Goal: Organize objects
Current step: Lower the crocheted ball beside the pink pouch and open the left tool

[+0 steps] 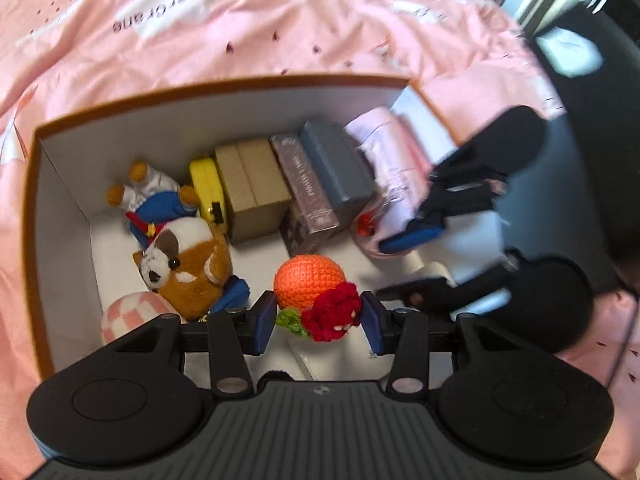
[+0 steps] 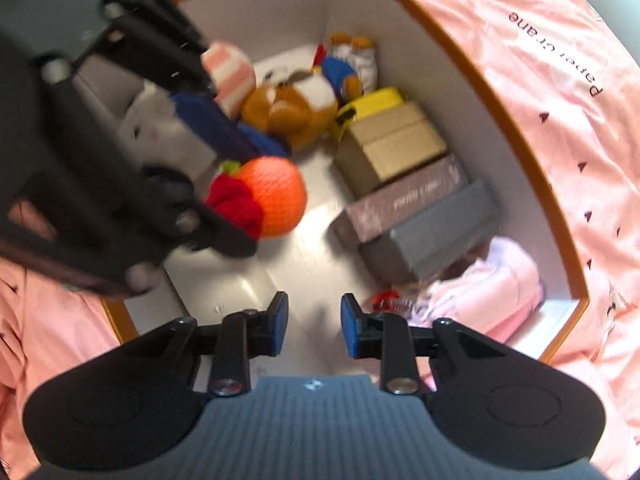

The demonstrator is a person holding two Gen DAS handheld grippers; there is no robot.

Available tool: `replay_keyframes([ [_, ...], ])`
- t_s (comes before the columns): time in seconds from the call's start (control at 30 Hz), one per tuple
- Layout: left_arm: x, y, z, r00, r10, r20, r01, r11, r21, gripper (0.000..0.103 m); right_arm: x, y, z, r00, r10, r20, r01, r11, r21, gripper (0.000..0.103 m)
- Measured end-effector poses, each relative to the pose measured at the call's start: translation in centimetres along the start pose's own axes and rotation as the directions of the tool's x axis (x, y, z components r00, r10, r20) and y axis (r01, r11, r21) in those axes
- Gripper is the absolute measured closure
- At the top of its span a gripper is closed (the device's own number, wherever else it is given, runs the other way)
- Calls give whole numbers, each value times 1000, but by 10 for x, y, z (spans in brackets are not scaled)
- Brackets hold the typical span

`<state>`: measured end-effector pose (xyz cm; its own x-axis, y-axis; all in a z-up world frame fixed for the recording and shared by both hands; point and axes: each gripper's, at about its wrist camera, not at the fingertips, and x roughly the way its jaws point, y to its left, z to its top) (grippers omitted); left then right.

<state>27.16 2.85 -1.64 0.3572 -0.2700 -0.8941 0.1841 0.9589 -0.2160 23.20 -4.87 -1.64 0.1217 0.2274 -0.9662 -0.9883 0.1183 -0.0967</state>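
**Left gripper carrying crochet orange over the box, right gripper empty**

Left gripper (image 1: 318, 322) has its jaws closed partway on the crochet orange (image 1: 309, 280), pinching the red knitted flower and green leaf end, so the orange ball hangs forward, above the white floor of the storage box (image 1: 216, 84). Box sits on a pink bed cover (image 1: 200, 20).

Handling guess: yarn toy, light, soft, squashy, not fragile, not slippery. The flower end works as a handle but the ball can swing or droop; a grip across the ball would be steadier.

Right gripper (image 2: 314, 326): jaws apart, nothing between them, hovering over the box near the pink packet (image 2: 500, 284).

Already in the box: brown plush dog (image 1: 188, 264), a blue-and-white plush (image 1: 156, 196), a pink checked ball (image 1: 134, 312), a yellow case (image 1: 206, 190), and a row of small boxes (image 1: 296, 184) standing along the far wall. Open floor shows in front of that row; looks like the likely drop spot.
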Motion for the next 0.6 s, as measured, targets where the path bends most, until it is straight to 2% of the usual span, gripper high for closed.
replay_keyframes([
  [0.3, 18, -7, -1, 998, 50, -36, -49, 999, 4, 50, 2, 10, 0, 1000, -7, -12, 7, 1000, 30, 73],
  [0.47, 16, -7, -4, 998, 64, -9, -64, 998, -10, 44, -6, 16, 0, 1000, -18, 0, 18, 998, 52, 73],
  [0.6, 3, -12, -8, 995, 87, 47, -86, 996, -31, 44, -17, 23, -2, 999, -42, 18, 41, 995, 86, 72],
])
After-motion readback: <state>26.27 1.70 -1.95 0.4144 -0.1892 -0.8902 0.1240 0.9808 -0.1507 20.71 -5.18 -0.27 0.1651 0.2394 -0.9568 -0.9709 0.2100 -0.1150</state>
